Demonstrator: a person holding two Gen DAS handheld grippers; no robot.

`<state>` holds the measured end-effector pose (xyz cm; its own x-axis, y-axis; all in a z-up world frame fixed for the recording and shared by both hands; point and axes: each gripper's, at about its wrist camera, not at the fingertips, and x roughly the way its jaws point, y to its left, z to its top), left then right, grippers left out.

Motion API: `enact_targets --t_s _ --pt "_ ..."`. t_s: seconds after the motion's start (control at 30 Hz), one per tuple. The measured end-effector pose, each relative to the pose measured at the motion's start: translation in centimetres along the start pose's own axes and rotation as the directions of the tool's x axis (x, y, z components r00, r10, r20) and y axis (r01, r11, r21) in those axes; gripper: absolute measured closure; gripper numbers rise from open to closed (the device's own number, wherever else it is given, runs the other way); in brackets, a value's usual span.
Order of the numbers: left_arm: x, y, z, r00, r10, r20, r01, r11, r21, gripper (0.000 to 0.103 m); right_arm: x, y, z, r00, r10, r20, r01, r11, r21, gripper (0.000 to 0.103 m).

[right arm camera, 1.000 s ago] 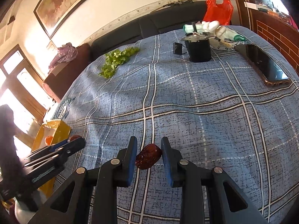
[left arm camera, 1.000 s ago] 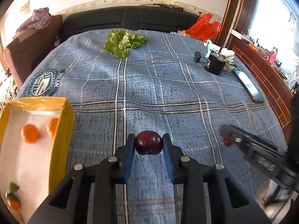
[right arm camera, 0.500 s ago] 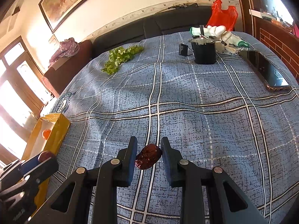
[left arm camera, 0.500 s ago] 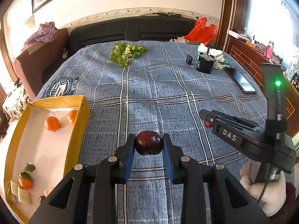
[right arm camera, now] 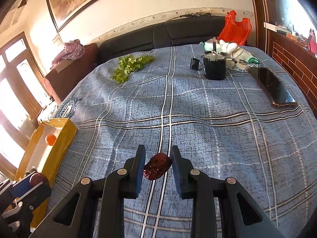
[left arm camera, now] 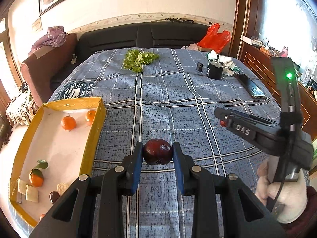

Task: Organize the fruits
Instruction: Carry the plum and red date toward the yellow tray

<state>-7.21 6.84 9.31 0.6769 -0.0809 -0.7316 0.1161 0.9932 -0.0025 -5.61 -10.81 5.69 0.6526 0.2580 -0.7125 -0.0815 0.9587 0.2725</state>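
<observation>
Starting at the left edge of the left wrist view, the yellow box (left arm camera: 94, 136) already holds part of the job: two oranges (left arm camera: 68, 123) near its far end, a leafed orange (left arm camera: 36, 177) near its close end, pale cut pieces and a small dark fruit beside them, though what the pale pieces are is hard to tell at this angle. At lower centre of that view the left gripper (left arm camera: 158, 154) is clamped on a round dark red fruit (left arm camera: 157, 154), carried above the blue plaid cover (left arm camera: 178, 91) just right of the box and not yet over it. At lower centre of the right wrist view the right gripper (right arm camera: 158, 165) pinches a wrinkled red date (right arm camera: 157, 166), well right of the box. Judging by this, sorting is well underway; both held fruits remain to be dropped in. The lettuce (left arm camera: 139, 59) at upper centre lies apart, likely not part of it.
</observation>
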Motion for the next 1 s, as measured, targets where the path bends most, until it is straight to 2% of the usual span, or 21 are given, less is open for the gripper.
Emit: enact_targets --t_s 0.43,1.0 --pt "-3.2 1.5 -2.3 0.999 -0.044 0.023 0.046 0.997 -0.061 0.074 -6.7 2.5 -1.9 0.996 0.075 0.043 -0.074 0.997 -0.022 0.074" --pt "-8.2 5.1 -4.3 0.99 -0.09 0.106 0.105 0.984 -0.147 0.074 -10.5 7.6 -4.9 0.989 0.126 0.074 -0.117 0.987 -0.108 0.074"
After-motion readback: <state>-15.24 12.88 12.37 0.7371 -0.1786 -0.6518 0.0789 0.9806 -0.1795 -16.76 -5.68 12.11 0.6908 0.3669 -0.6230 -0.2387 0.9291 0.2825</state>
